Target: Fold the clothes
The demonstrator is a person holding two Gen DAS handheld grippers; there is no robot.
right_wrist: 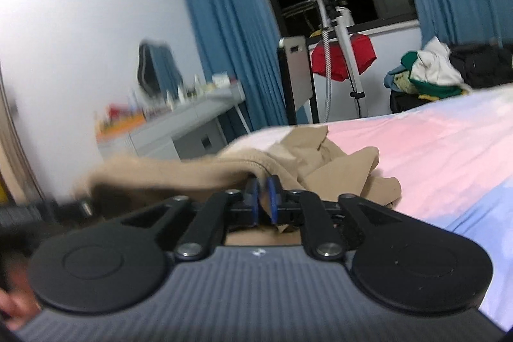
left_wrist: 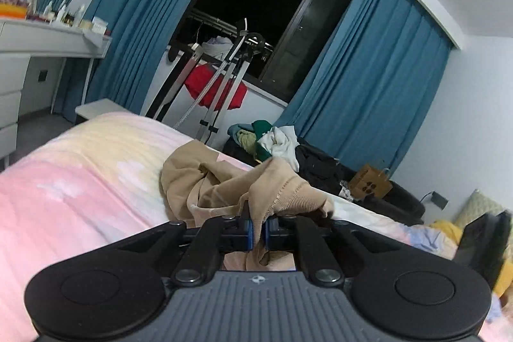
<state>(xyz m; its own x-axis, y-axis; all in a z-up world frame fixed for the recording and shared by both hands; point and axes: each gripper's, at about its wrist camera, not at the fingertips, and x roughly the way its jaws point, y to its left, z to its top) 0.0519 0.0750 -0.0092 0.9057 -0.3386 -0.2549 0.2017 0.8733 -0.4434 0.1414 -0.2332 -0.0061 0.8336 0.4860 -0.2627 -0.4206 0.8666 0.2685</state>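
Left wrist view: the left gripper (left_wrist: 259, 229) has its blue-padded fingers pressed onto a ribbed hem of the crumpled tan knit garment (left_wrist: 205, 181). From the pinch, the cloth runs forward in a loose heap on the pink-and-yellow pastel bedspread (left_wrist: 80, 181).

Right wrist view — blurred at the left edge: the right gripper (right_wrist: 263, 197) pinches another edge of the same tan garment (right_wrist: 307, 149), which lies bunched on the bedspread (right_wrist: 433, 149) just ahead of the fingers.

Beyond the bed stand a metal drying rack with a red cloth (left_wrist: 218, 85), teal pleated curtains (left_wrist: 368, 79), a mixed pile of clothes (left_wrist: 279, 143) and a white dressing table (left_wrist: 48, 40).
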